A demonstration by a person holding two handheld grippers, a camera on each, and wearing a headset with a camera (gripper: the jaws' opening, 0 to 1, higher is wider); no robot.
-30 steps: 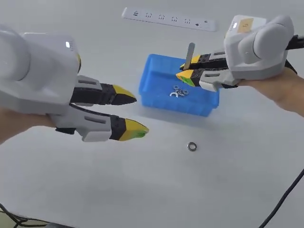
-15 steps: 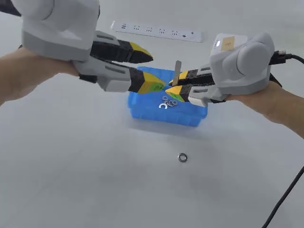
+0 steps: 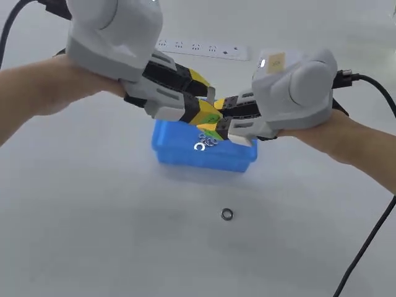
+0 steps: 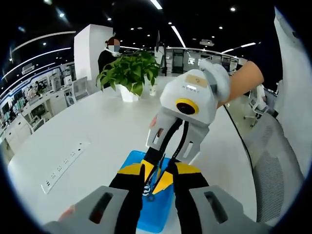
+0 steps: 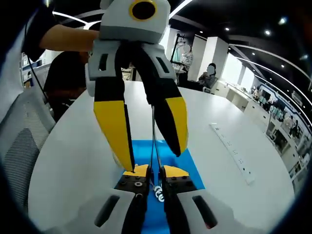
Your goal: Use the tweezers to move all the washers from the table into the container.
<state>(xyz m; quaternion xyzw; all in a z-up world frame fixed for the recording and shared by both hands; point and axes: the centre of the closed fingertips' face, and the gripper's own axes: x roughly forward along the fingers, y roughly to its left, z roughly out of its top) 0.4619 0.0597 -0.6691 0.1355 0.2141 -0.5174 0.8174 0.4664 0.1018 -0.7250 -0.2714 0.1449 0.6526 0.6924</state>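
I have both tools meeting tip to tip above the blue rectangular plastic container [image 3: 185, 154], which sits on the plain white worktop [image 3: 93, 216]. My right gripper [image 5: 155, 169] comes in from the right in the head view. Its two black, yellow-tipped jaws are pressed nearly together on the slim silver metal tweezers [image 5: 153, 136], whose thin legs rise straight up from between them in the right gripper view. My left gripper [image 4: 157, 168] reaches in from the upper left with its jaws parted. In the right gripper view its two yellow fingers [image 5: 114, 131] stand one on each side of the tweezers' legs, but I cannot tell whether either one touches the metal. A small cluster of silver metal washers [image 3: 204, 144] lies on the container floor, directly under the gripper tips. One more small metal ring washer [image 3: 227, 214] lies alone on the worktop in front of the container, well apart from it and from both grippers. Behind the container, a long white power strip [image 3: 204, 47] lies flat. A black cable [image 3: 371, 247] trails from my right gripper across the near right corner.
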